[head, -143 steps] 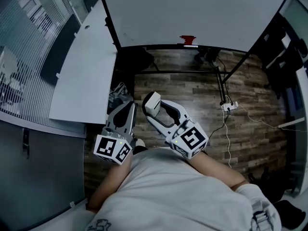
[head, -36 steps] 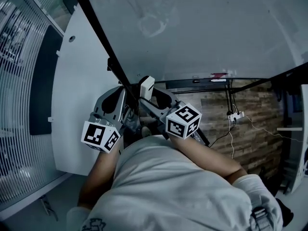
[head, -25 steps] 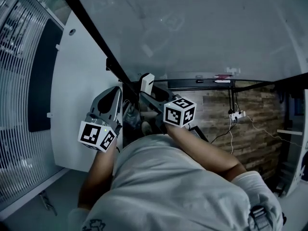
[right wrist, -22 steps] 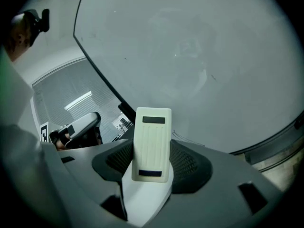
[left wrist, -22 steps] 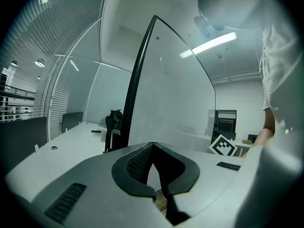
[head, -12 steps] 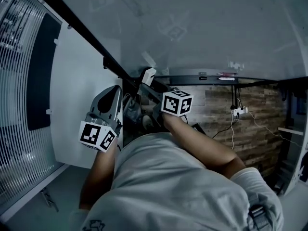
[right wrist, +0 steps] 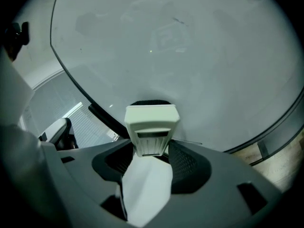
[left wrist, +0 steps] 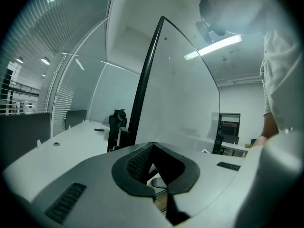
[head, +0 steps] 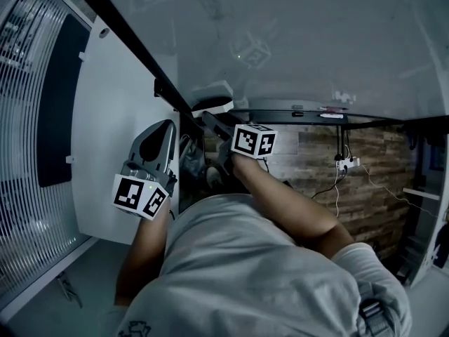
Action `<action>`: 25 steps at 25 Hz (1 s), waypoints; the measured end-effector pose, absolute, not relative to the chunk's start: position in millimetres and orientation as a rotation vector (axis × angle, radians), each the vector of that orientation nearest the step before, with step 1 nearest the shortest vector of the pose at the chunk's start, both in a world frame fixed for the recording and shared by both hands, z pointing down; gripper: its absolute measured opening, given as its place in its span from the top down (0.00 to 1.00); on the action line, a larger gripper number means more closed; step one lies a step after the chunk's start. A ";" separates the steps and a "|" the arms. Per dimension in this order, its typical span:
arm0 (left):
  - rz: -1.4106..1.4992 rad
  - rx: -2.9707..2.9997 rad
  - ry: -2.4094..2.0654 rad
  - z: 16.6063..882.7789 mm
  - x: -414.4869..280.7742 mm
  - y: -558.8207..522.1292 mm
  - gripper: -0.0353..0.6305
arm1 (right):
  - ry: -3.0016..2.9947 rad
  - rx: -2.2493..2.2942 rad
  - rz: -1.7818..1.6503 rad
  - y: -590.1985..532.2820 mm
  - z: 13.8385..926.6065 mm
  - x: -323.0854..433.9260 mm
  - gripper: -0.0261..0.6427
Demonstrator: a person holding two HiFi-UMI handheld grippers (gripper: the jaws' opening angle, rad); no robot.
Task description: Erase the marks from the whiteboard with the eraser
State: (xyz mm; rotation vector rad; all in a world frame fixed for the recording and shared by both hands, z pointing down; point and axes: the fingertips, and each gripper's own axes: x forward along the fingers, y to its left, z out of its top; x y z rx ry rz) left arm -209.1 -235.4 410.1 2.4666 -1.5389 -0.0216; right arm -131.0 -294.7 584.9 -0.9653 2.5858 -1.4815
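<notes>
Right gripper (right wrist: 151, 150): jaws clamped on the pale eraser (right wrist: 152, 125), which stands out ahead of the jaw tips with its dark felt face flat against the whiteboard (right wrist: 213, 56).

Change over the last half second: in the head view the eraser (head: 210, 93) was level with the board's lower edge; it is now higher, on the whiteboard (head: 316, 41) itself. The right gripper (head: 212, 118) and its marker cube have risen with it. Left gripper (head: 165, 128) all but unmoved, low beside the white surface (head: 119, 118).

Per view:
- Right gripper view alone shows the grip on the eraser body and the felt meeting the board. A faint boxy mark (right wrist: 166, 37) lies above the eraser, apart from it.
- Head view places that mark (head: 251, 50) up and right of the eraser, with wood floor (head: 365, 160) below the board.
- Left gripper view shows the left gripper (left wrist: 153, 148) pressed together on nothing, the whiteboard (left wrist: 180, 94) seen edge-on past its black frame (left wrist: 147, 80), and the surface (left wrist: 61, 144) at left.
</notes>
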 end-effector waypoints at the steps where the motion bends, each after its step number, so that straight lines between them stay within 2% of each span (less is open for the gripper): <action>1: -0.026 2.469 -1.541 408.7 -210.2 -234.2 0.94 | 2.577 -0.964 -1.488 -295.1 585.3 -131.6 0.61; 14: -0.058 2.497 -1.537 397.5 -220.5 -223.3 0.94 | 2.390 -0.923 -1.619 -296.0 583.4 -137.8 0.61; 25: -0.021 2.485 -1.530 404.4 -225.3 -222.8 0.94 | 2.267 -0.885 -1.767 -298.3 628.8 -139.8 0.61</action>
